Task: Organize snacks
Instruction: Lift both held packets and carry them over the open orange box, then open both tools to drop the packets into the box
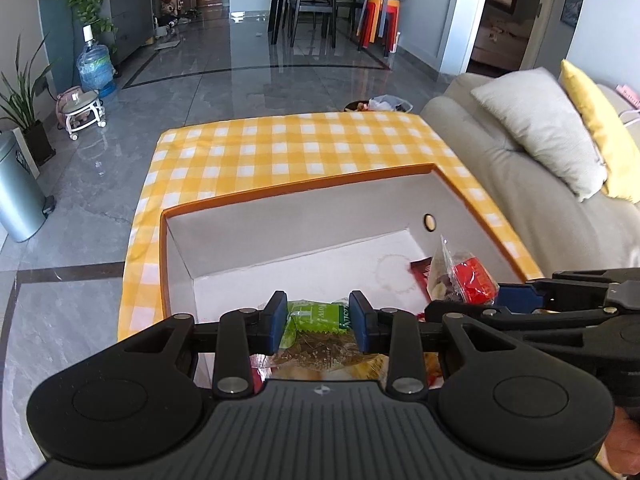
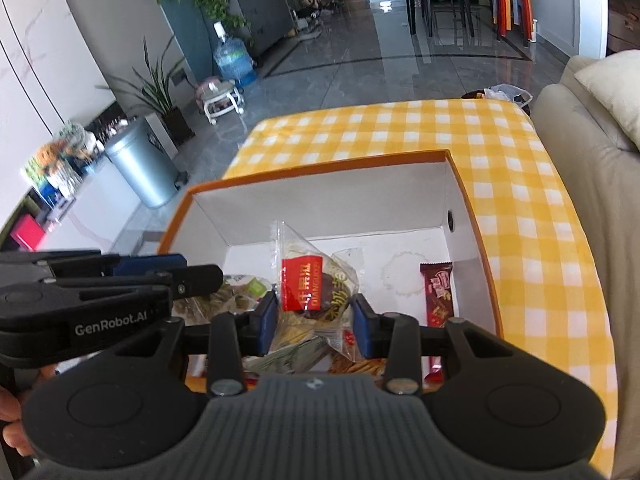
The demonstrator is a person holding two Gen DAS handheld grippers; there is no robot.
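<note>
The left hand-held gripper point(image 1: 318, 326) has its blue pads clamped on a green-labelled snack packet point(image 1: 316, 330), held over the near part of the orange-edged box point(image 1: 298, 192). The right hand-held gripper point(image 2: 316, 322) is likewise clamped, its pads gripping a clear packet with a red label point(image 2: 308, 280) that stands up between them above the same box; in the left wrist view this packet appears at the box's near right corner, with the right hand-held gripper reaching in from the right edge. In the right wrist view the left hand-held gripper enters from the left, over the box's near left part. Inside the box, a brown-and-red wrapped bar point(image 2: 438, 300) lies along the right wall, and further clear-wrapped snacks point(image 2: 296, 354) lie heaped on the white floor at the near end, below the two grippers; the far half of the box floor is bare. A small round hole point(image 1: 430, 222) pierces the right wall near its far corner. The box rests on a table covered by a yellow-and-white checked cloth point(image 1: 288, 148). Right of the box stands a beige sofa point(image 1: 520, 184) with a grey cushion point(image 1: 540, 124) and a yellow cushion point(image 1: 596, 128). Left of the box, on the grey tiled floor, stands a metal bin point(image 2: 142, 160).
</note>
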